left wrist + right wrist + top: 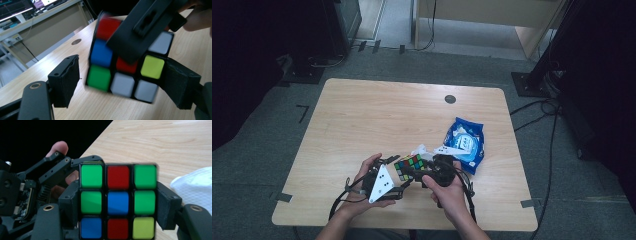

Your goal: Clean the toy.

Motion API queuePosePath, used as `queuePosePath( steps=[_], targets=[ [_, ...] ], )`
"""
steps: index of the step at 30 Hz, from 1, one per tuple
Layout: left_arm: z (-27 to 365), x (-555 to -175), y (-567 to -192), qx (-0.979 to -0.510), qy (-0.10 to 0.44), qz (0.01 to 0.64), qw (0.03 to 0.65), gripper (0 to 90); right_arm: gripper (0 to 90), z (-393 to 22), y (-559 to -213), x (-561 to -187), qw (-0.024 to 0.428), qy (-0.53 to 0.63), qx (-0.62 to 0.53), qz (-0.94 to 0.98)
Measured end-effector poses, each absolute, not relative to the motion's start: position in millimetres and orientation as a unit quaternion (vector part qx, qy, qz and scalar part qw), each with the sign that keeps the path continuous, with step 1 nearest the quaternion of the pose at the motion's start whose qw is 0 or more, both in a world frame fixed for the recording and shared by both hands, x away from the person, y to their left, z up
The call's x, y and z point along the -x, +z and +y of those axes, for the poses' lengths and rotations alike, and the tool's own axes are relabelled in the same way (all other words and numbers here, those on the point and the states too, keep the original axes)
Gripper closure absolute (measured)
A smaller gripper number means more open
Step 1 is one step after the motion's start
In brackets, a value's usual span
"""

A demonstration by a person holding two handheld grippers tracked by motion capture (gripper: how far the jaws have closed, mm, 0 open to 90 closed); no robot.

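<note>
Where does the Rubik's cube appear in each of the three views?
High view: Rubik's cube at the table's near middle, between the two grippers.
Left gripper view: centre, a black finger across its top.
Right gripper view: centre, clamped between the fingers.
Shared landmark: the light wooden table.

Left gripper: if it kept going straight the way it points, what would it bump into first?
Probably the puzzle cube. It sits right ahead between the left gripper's open jaws, held by the right gripper. How near it is, is hard to tell.
</note>
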State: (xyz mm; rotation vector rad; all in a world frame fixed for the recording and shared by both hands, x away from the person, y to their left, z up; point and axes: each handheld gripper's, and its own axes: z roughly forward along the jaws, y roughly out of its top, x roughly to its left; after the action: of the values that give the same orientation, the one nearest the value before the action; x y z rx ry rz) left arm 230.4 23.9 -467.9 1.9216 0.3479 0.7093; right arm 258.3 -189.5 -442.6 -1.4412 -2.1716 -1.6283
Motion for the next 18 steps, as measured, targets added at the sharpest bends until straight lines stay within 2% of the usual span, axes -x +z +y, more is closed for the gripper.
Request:
queuePosePath(
  steps=[6, 12, 17, 18],
  targets=[
    [21.0, -227.5, -469.5, -0.797, 0.305, 0.136, 0.502, 24.6, 34.3, -187.6, -443.6, -257.9, 0.031, -0.524, 0.472, -0.708],
    [18.7, -224.6, -471.5, -0.802, 0.311, 0.119, 0.496, 33.1, 34.2, -184.2, -445.1, -256.8, 0.039, -0.522, 0.465, -0.714],
    [20.5, -226.8, -470.9, -0.802, 0.303, 0.127, 0.499, 33.9, 33.8, -185.5, -445.6, -259.1, 0.042, -0.526, 0.46, -0.714],
    [24.1, -230.5, -471.0, -0.801, 0.3, 0.139, 0.499, 33.9, 31.5, -188.3, -443.2, -260.6, 0.04, -0.53, 0.453, -0.716]
  ],
)
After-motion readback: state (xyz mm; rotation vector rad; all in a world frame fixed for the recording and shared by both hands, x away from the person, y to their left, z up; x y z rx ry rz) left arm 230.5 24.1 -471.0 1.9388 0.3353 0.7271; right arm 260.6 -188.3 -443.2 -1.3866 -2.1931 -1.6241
